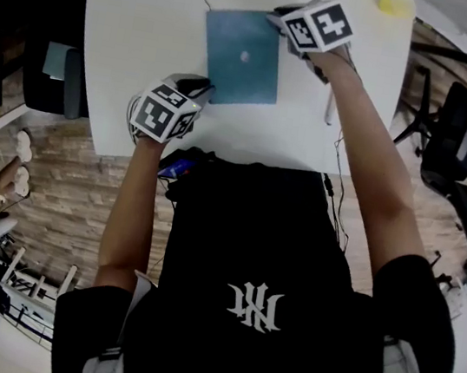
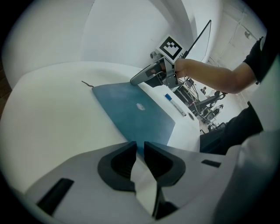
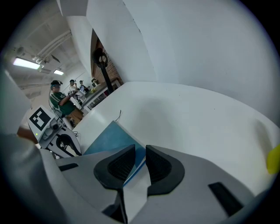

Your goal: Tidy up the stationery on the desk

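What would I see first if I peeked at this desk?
A blue notebook lies flat in the middle of the white desk. The left gripper is at its near corner and the right gripper is at the opposite, far corner. A pen lies beside the notebook, and a small yellow thing sits at the desk's far right corner.

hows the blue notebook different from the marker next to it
The notebook is blue, broad and flat; the marker is white with a blue end, and slim. The notebook's corner sits between the jaws of the right gripper; the marker lies free, with nothing touching it. Both are on the white desk.
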